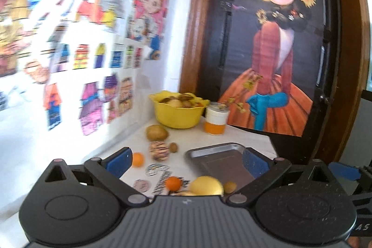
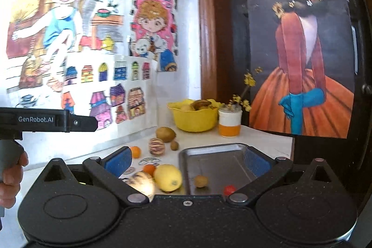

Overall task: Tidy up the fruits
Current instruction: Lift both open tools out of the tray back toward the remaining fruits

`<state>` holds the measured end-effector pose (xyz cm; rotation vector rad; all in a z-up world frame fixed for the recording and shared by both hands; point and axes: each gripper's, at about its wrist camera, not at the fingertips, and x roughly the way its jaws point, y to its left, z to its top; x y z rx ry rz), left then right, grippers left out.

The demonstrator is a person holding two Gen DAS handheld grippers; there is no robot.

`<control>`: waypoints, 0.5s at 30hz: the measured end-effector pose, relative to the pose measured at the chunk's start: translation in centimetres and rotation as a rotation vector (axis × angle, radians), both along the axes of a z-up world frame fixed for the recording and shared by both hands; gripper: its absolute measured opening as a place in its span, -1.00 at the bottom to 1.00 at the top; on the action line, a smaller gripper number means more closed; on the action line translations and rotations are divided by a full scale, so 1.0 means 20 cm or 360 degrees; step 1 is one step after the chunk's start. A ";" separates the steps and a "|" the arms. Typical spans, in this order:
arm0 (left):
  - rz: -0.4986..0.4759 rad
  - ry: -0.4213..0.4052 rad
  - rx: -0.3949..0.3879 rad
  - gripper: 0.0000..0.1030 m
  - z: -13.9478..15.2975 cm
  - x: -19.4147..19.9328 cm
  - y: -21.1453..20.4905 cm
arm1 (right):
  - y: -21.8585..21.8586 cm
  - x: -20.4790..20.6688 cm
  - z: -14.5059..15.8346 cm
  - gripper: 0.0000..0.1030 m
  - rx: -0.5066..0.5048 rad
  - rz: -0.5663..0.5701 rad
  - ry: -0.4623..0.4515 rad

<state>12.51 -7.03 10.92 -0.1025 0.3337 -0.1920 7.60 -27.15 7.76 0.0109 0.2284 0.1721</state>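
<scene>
Loose fruit lies on a white counter: a brown kiwi (image 2: pixel 165 133), a striped round fruit (image 2: pixel 157 146), a small brown fruit (image 2: pixel 174 145), small oranges (image 2: pixel 135 151) (image 2: pixel 149 169), a lemon (image 2: pixel 168 177) and a pale striped fruit (image 2: pixel 142 183). A metal tray (image 2: pixel 232 150) holds a small tan fruit (image 2: pixel 201 180) and a red one (image 2: pixel 229 189). A yellow bowl (image 2: pixel 194 122) of fruit stands at the back. My right gripper (image 2: pixel 188 162) hangs open above the tray's near left edge, holding nothing. My left gripper (image 1: pixel 186 160) is open too, above lemon (image 1: pixel 206 185), orange (image 1: pixel 173 183) and tray (image 1: pixel 223 152).
A white and orange jar (image 2: pixel 229 123) with yellow flowers stands right of the bowl. A wall of coloured drawings (image 2: pixel 93 38) bounds the counter on the left, a dark wooden door with a poster (image 2: pixel 302 50) behind. A hand (image 2: pixel 10 180) holds the left tool.
</scene>
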 end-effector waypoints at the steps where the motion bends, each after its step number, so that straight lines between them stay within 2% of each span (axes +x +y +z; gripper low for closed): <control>1: 0.0019 0.0002 -0.0007 0.99 -0.01 -0.03 0.04 | 0.03 -0.02 0.00 0.99 -0.0007 0.0010 0.0002; 9: 0.0169 0.0083 -0.0046 0.99 -0.10 -0.18 0.32 | 0.27 -0.07 -0.06 0.99 -0.0065 0.0103 0.0115; 15: 0.0235 0.0165 -0.0009 0.99 -0.23 -0.24 0.48 | 0.41 -0.05 -0.17 0.99 -0.0121 0.0153 0.0269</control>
